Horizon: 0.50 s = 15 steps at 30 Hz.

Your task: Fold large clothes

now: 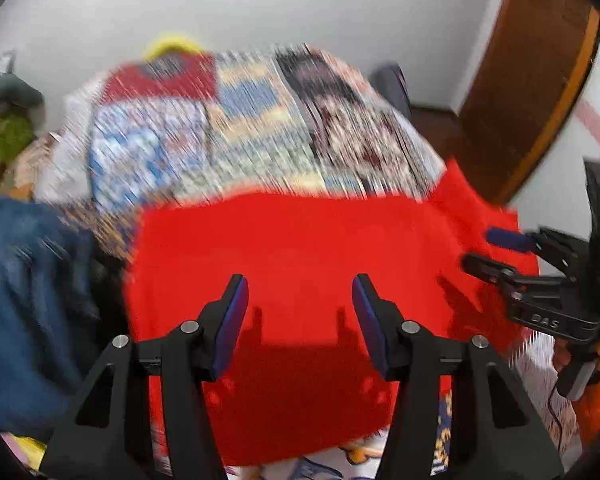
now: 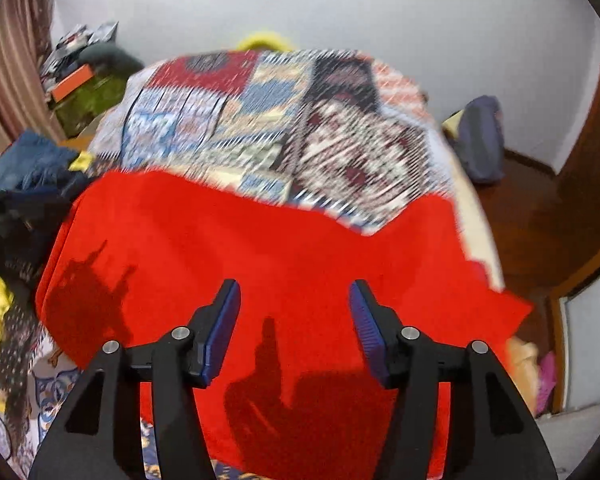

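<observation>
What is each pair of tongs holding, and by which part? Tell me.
Nothing. The left tongs and the right tongs both stand open above the red garment, with no cloth between their pads.

A home bedroom: a bed [image 2: 476, 216] under a patchwork quilt [image 2: 284, 128], clothes heaped beside it [image 2: 32, 168], a curtain [image 2: 8, 80], a wooden door [image 1: 528, 80] and plain white walls [image 2: 380, 8].

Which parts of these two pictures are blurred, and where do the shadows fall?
Left wrist view: the patterned bedspread is streaked by motion blur; the left gripper stays sharp and casts a shadow on the red garment. Right wrist view: same blur; the right gripper is sharp, shadows darken the red cloth.
</observation>
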### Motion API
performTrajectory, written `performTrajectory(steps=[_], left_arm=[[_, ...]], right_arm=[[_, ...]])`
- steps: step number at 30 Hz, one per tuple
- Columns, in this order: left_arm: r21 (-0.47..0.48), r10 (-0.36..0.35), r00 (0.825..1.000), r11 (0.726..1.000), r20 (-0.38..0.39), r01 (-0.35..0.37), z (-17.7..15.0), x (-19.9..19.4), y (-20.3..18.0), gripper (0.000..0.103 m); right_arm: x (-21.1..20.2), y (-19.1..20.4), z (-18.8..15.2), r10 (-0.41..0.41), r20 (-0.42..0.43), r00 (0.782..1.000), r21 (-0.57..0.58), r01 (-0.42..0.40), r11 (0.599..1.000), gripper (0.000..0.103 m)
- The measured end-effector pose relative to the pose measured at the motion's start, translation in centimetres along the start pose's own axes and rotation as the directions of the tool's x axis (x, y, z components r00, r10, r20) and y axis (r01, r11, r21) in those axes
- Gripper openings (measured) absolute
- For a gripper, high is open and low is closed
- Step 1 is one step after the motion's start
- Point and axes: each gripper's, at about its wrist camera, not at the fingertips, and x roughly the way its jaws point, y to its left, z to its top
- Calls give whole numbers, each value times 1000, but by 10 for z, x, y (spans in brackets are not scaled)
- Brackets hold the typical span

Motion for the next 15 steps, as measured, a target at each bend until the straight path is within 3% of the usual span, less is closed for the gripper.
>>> performTrajectory(steps=[5,8,13,15], left_arm=[[8,0,994,1000,-111,1,-36,48,-4,54],[8,23,997,1000,-78,-22,-47,51,4,70],[11,39,998,999,-59,-38,-56,42,13,73],[1,43,998,999,-54,-43,-61,36,19,77]], right_arm=[[35,13,-23,21,-96,995,-25,-24,999,55],[45,12,-36,-32,-105,994,-60,25,998,60],[35,-8,-46,-61,-67,996,-48,58,997,67],[29,-20,-51,-31,-61,998,-6,31,1000,70]])
